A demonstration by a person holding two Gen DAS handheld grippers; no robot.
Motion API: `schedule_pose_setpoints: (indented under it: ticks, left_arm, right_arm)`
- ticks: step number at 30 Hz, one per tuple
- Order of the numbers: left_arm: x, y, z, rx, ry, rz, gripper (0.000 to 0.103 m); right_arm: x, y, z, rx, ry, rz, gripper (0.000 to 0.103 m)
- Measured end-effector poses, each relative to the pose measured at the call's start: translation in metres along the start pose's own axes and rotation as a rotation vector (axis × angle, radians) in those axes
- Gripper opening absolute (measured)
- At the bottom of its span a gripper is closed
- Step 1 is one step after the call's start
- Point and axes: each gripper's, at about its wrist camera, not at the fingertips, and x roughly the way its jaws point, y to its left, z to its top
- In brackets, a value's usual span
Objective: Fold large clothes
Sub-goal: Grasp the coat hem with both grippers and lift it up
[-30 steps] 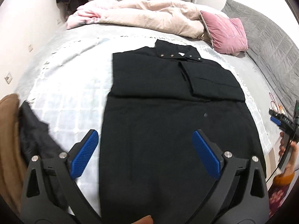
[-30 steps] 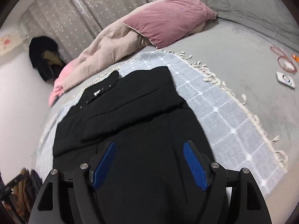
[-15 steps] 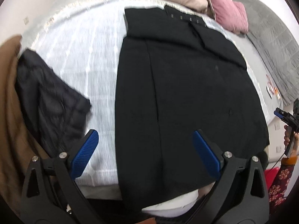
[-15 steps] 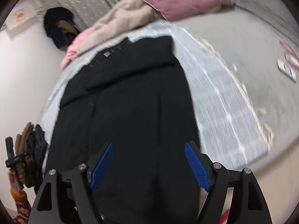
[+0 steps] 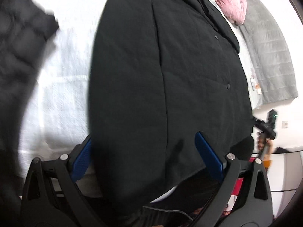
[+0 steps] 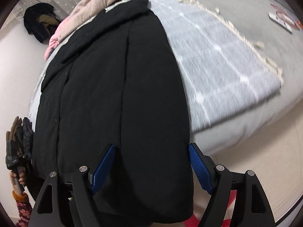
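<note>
A long black coat lies flat, buttoned, on a white checked blanket, its hem hanging over the near edge of the bed. My left gripper is open and straddles the hem near the coat's left edge, which overlaps the left blue pad. In the right wrist view the same coat fills the middle. My right gripper is open around the hem at the coat's right edge, and its pads do not press the cloth.
A dark quilted garment lies left of the coat. A pink pillow, a grey quilt and a beige duvet sit at the bed's head. Small items lie far right. A hand holds the other gripper.
Both grippers have come down and tilted toward the coat's hem at the bed's near edge. The coat now fills each view. The jaws stayed open.
</note>
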Motion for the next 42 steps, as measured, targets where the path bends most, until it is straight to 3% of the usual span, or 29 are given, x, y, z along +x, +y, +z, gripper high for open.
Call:
schedule_pose_setpoints:
  ticks: [3,7,10,12,13,14,15,17,20,25,29,35,42]
  left_arm:
    - [-0.002,-0.001,-0.007,0.019,-0.030,-0.030,0.098]
    - [-0.005,-0.003,-0.014,0.017,-0.011,-0.092,0.087]
    - [-0.001,-0.001,-0.020,-0.012,0.039,-0.202,0.079]
    - [-0.001,-0.002,-0.022,-0.009,0.032,-0.189,0.072]
    - [-0.002,-0.002,-0.023,-0.023,0.024,-0.185,0.060]
    - [-0.003,-0.001,-0.024,-0.040,0.017,-0.193,0.038]
    - [-0.005,-0.001,-0.023,-0.058,0.008,-0.202,0.025]
    - [-0.011,-0.001,-0.021,-0.124,-0.024,-0.256,0.015]
    - [-0.032,-0.019,-0.018,-0.107,-0.118,-0.286,0.012]
    - [-0.102,-0.069,-0.019,0.006,-0.342,-0.345,0.011]
    - [-0.151,-0.085,-0.027,0.056,-0.485,-0.390,0.010]
    - [-0.226,-0.084,-0.061,0.120,-0.671,-0.461,0.009]
    - [-0.298,-0.109,-0.099,0.282,-0.853,-0.509,0.010]
  right_arm:
    - [0.007,-0.010,-0.010,0.042,0.011,0.056,0.079]
    - [0.009,-0.020,-0.017,0.098,0.005,0.142,0.074]
    - [-0.001,-0.019,-0.023,0.106,-0.037,0.199,0.044]
    - [-0.010,-0.015,-0.025,0.110,-0.078,0.243,0.024]
    - [-0.016,-0.013,-0.026,0.111,-0.101,0.262,0.021]
    - [-0.022,-0.011,-0.026,0.113,-0.124,0.282,0.017]
    - [-0.029,-0.008,-0.027,0.117,-0.155,0.305,0.014]
    - [-0.049,0.000,-0.025,0.115,-0.249,0.335,0.009]
    - [-0.076,0.016,-0.021,0.098,-0.343,0.383,0.007]
    - [-0.128,0.049,-0.008,0.027,-0.489,0.439,0.006]
    - [-0.164,0.066,-0.008,-0.013,-0.600,0.475,0.006]
    - [-0.208,0.076,-0.018,-0.013,-0.738,0.569,0.006]
    - [-0.289,0.073,-0.048,-0.062,-0.914,0.614,0.006]
